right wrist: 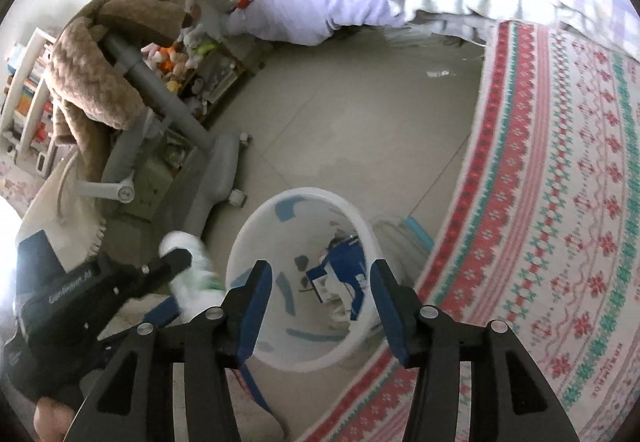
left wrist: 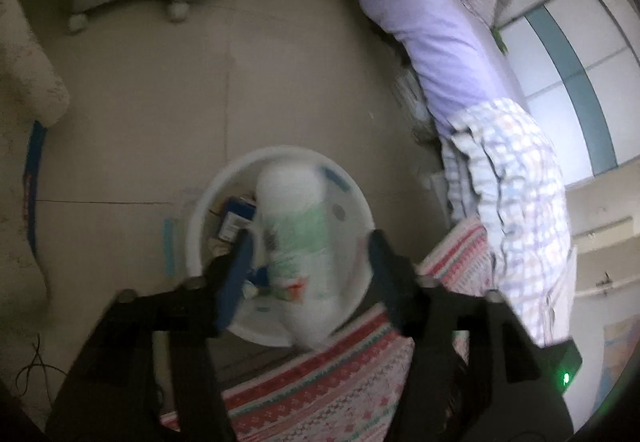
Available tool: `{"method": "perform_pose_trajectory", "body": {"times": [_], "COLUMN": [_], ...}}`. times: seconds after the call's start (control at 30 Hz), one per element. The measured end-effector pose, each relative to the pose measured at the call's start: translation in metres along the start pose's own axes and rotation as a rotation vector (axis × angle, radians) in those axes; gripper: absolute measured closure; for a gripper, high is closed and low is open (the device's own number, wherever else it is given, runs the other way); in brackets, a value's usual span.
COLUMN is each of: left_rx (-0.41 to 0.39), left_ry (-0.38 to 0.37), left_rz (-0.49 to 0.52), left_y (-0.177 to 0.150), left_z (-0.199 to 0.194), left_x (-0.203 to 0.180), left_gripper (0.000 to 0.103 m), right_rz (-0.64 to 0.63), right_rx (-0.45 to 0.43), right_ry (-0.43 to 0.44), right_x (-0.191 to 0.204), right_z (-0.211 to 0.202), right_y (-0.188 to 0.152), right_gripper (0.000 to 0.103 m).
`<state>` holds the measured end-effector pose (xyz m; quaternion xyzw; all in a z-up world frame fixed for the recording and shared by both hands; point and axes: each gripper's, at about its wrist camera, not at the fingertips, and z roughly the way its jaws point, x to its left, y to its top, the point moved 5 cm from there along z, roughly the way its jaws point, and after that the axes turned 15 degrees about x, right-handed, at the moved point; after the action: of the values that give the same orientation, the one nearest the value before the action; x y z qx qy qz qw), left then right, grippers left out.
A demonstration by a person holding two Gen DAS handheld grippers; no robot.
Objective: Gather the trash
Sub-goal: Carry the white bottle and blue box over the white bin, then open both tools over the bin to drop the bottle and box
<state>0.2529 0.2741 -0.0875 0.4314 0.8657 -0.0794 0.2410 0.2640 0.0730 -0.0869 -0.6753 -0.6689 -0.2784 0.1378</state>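
A white bin (left wrist: 200, 209) stands on the tiled floor beside the bed, with a blue box (left wrist: 236, 217) and other scraps inside. Between the fingers of my left gripper (left wrist: 310, 238) a white bottle with a green label (left wrist: 296, 238) hangs over the bin, blurred. A gap shows on each side of it, so the pads do not press it. In the right wrist view my right gripper (right wrist: 320, 266) is open and empty above the bin (right wrist: 256, 234), where the blue box (right wrist: 346, 262) lies. The left gripper (right wrist: 180, 282) and the bottle (right wrist: 192, 266) are at the bin's left rim.
A bed with a red and green patterned blanket (right wrist: 560, 201) borders the bin on the right. A grey chair base on casters (right wrist: 216, 169) stands at the left, with a brown plush throw (right wrist: 100, 61) over the chair. A shelf of soft toys (right wrist: 180, 57) lies behind.
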Motion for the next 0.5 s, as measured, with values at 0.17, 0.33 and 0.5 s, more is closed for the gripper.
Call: {"method": "perform_pose_trajectory", "body": {"times": [0.17,0.33,0.5], "left_rx": [-0.048,-0.099,-0.190], "left_ry": [0.025,-0.004,0.027], "left_rz": [-0.052,-0.109,-0.055], "left_y": [0.003,-0.003,-0.022], "left_z": [-0.011,-0.024,-0.040], "left_x": [0.014,0.015,-0.011], "left_gripper": [0.037,0.037,0.037], "right_rz": [0.000,0.002,0.015], "right_rx": [-0.020,-0.047,-0.065], "right_ry": [0.002,-0.002,-0.016], "right_x": [-0.013,-0.032,-0.052], "right_z": [-0.024,-0.059,-0.091], "right_y": [-0.014,-0.034,-0.054], "right_gripper": [0.050,0.050,0.050]}}
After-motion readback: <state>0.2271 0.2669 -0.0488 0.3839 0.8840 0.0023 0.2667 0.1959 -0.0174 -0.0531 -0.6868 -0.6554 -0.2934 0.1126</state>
